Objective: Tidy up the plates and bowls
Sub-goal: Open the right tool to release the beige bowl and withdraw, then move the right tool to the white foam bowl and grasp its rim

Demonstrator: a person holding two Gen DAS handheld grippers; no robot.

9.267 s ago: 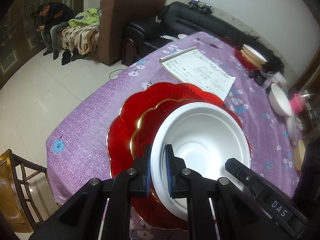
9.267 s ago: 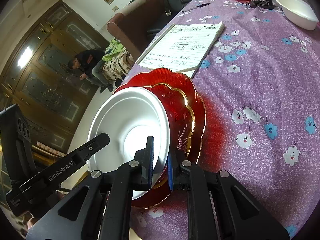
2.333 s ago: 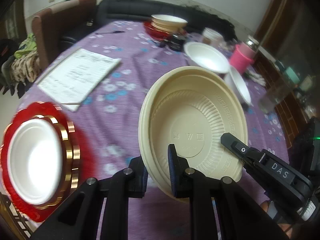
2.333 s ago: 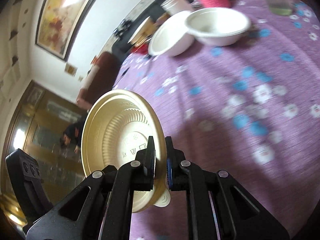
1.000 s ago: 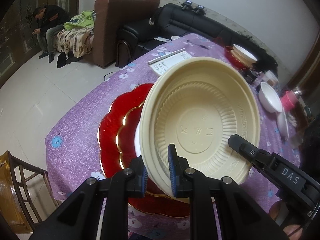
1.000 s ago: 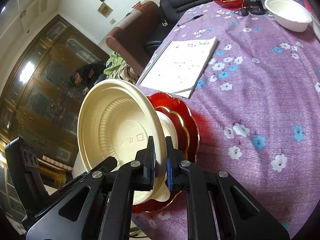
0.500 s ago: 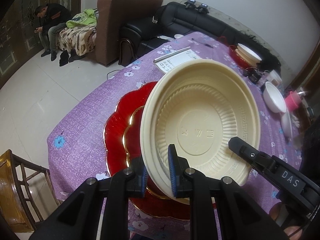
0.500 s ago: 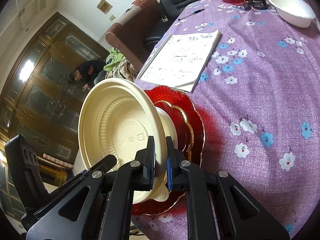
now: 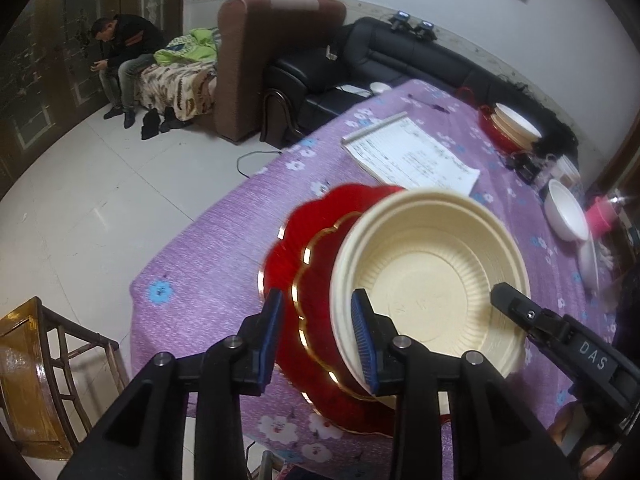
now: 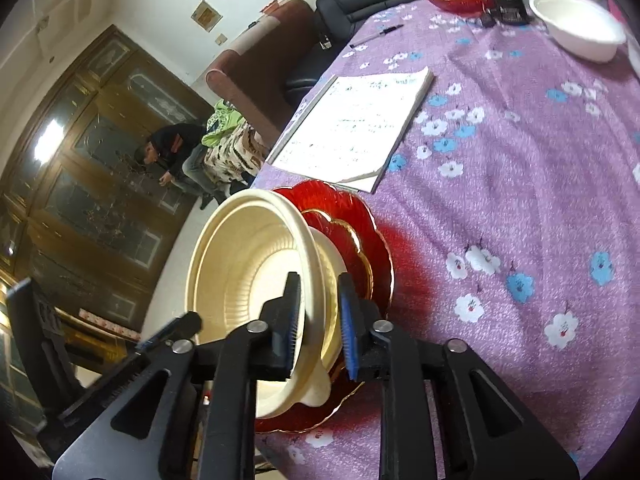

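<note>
I read "DAS" in white capitals on the black right gripper (image 9: 592, 360), at 4 o'clock in the left wrist view. The notebook (image 9: 416, 156) at 1 o'clock carries handwriting, too small to read. Embossed marks in the cream bowl (image 9: 432, 276) are blurred, illegible.

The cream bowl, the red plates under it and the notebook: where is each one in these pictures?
cream bowl (image 9: 432, 280), left wrist view, on its ribbed inner floor.
red plates (image 9: 316, 236), left wrist view, on the big plate's bare rim left of the bowl.
notebook (image 10: 360, 124), right wrist view, on the middle of its open page.
</note>
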